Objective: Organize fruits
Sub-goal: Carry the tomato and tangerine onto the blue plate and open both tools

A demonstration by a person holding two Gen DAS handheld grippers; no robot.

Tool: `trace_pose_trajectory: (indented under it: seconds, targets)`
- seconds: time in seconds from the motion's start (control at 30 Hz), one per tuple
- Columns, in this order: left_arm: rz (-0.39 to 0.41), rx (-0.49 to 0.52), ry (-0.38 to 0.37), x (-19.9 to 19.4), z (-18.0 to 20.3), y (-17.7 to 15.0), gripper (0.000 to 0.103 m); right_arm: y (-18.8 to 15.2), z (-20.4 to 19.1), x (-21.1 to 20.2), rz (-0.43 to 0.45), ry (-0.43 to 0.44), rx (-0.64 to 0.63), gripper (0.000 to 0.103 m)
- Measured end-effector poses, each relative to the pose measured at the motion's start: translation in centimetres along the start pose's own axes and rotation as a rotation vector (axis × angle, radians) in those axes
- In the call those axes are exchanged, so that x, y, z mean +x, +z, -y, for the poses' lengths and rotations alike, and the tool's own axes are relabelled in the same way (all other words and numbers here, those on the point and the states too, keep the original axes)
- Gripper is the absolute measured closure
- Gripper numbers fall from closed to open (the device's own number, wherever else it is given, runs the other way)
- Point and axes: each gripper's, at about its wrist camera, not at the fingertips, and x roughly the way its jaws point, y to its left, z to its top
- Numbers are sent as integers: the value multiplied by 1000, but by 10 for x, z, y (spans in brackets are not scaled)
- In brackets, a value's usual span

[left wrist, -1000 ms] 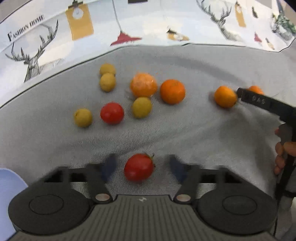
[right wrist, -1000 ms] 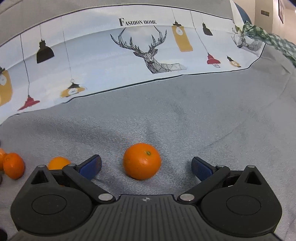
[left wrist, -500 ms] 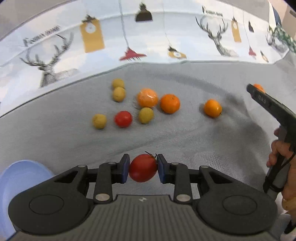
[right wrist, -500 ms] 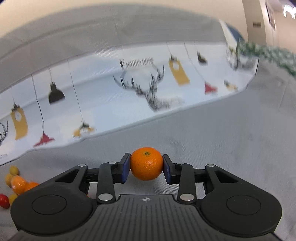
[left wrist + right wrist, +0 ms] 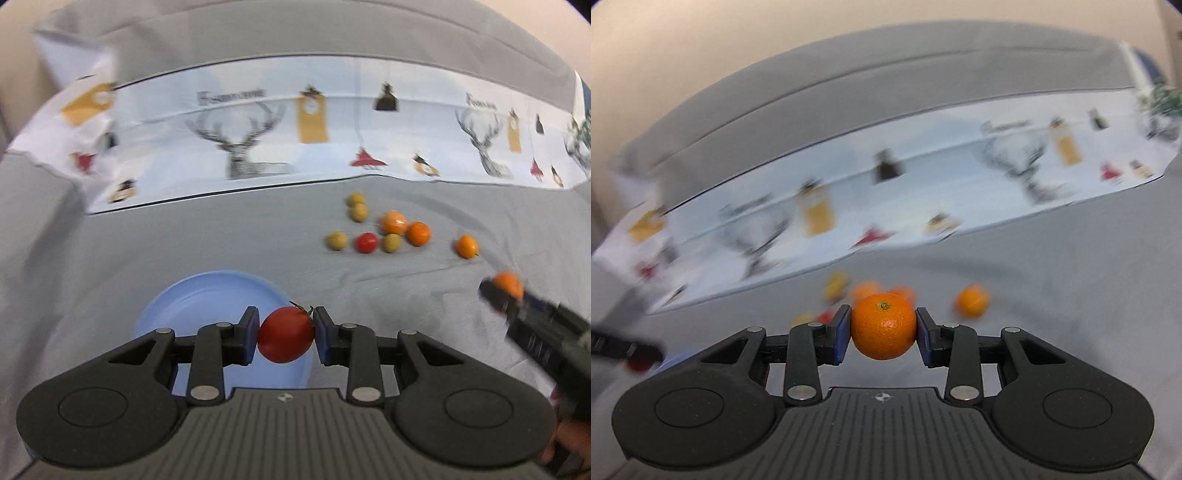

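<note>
Two grippers each clamp a fruit: the left gripper (image 5: 284, 335) holds a tomato (image 5: 285, 334) just above the blue plate's (image 5: 199, 301) near-right rim; the right gripper (image 5: 882, 330), holding an orange (image 5: 883, 325), lies farther right of it

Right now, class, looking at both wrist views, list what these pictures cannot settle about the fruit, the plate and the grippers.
- Blue plate, left wrist view: near part hidden by the left gripper and its tomato.
- Loose fruit pile, right wrist view: motion-blurred, partly behind the right gripper and its orange; count unclear.
- Yellow-green fruits, left wrist view: too small and blurred to identify.
</note>
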Motion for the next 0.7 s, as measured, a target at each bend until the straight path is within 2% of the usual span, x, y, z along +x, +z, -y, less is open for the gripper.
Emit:
trace_pose_trajectory:
  seconds: [0.13, 0.33, 0.5, 0.7]
  targets:
    - [27, -47, 32, -30, -36, -22, 68, -17, -46, -25, -43, 74, -91, 65]
    - [55, -116, 39, -59, -79, -51, 68, -21, -102, -55, -46, 154, -205, 65]
    - [72, -162, 27, -68, -99, -65, 68, -21, -133, -63, -58, 191, -274, 65]
    - [79, -190, 15, -60, -113, -64, 68, -25, -162, -63, -87, 215, -335, 65]
